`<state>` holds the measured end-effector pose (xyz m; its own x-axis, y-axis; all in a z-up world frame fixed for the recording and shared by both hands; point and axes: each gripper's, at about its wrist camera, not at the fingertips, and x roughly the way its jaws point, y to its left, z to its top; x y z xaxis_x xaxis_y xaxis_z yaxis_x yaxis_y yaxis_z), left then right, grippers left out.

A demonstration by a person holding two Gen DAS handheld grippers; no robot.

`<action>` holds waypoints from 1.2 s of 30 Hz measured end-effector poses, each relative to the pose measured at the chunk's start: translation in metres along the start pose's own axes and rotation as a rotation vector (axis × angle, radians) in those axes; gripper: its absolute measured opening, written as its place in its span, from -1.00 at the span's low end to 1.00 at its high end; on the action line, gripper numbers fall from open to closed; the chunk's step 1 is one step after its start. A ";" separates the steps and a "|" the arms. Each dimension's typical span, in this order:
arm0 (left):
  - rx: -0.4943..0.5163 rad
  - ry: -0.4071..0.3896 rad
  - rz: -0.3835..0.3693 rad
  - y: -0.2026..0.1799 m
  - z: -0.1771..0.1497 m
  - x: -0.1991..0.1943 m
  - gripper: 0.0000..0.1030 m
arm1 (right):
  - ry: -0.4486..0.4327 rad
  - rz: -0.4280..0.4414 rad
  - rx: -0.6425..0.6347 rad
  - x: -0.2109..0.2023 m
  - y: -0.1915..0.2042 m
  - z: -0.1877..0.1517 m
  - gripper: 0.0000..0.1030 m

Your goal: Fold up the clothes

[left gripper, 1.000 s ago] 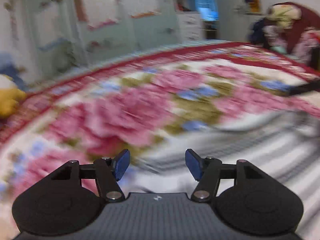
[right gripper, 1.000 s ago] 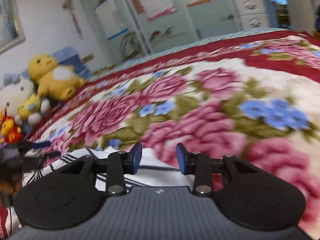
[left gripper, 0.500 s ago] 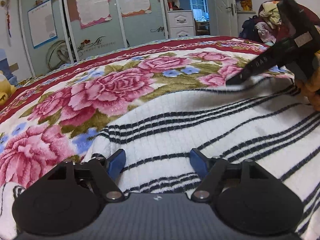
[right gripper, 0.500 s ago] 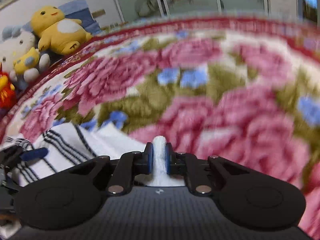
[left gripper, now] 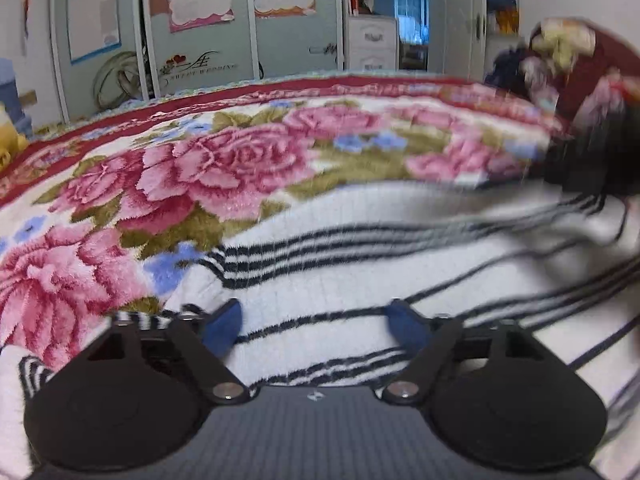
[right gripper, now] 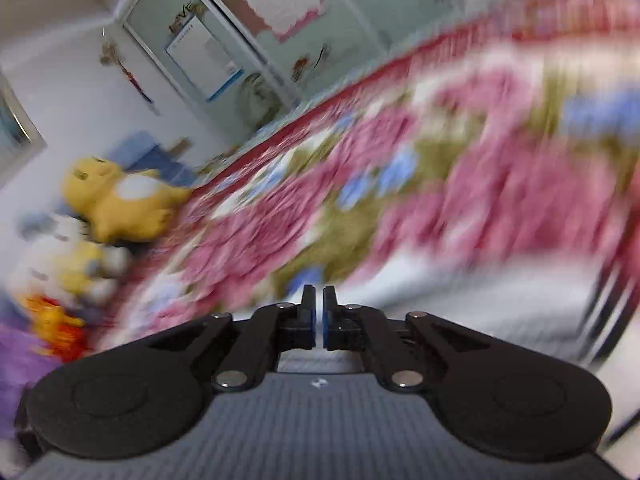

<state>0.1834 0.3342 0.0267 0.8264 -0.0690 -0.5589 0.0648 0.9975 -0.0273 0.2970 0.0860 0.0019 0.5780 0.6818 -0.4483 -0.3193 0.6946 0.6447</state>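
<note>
The left gripper (left gripper: 314, 322) is spread wide above a striped sweater (left gripper: 380, 264) lying on the bed (left gripper: 224, 160). The right gripper (right gripper: 319, 312) is pressed nearly together, perhaps pinching sweater fabric; blur hides it.

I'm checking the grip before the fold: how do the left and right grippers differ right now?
The left gripper has its jaws spread wide, low over the striped sweater, gripping nothing. The right gripper has its jaws nearly together with only a thin gap; whether cloth is pinched there is unclear. The left view sits fairly level; the right view is tilted and motion-blurred. Both have blue pads on black fingers.
</note>
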 end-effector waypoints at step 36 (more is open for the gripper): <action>0.207 0.213 -0.090 -0.033 0.102 0.138 -0.84 | -0.109 0.108 0.093 -0.011 -0.028 -0.017 -0.30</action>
<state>0.3525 0.2906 0.0354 0.6780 -0.1308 -0.7233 0.2633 0.9620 0.0729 0.2870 0.0631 -0.0211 0.6239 0.7186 -0.3070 -0.3159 0.5913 0.7420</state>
